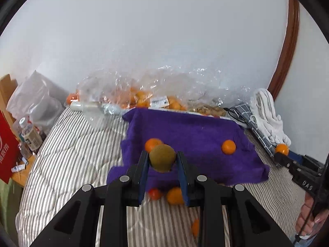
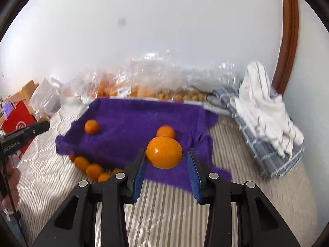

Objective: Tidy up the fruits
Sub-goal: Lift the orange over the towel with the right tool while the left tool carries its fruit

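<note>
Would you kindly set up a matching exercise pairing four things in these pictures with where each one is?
Things:
1. kiwi
2. large orange
3. white towel
4. red bag

Places:
A. on the folded checked cloth
B. in the left gripper
C. beyond the bed's left edge
D. in the right gripper

Pairs: 1-B, 2-D, 3-A, 4-C

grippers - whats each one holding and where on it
The left gripper clamps a kiwi across its sides. The right gripper has an orange between its fingers; the right-side gap leaves that grip uncertain.
</note>
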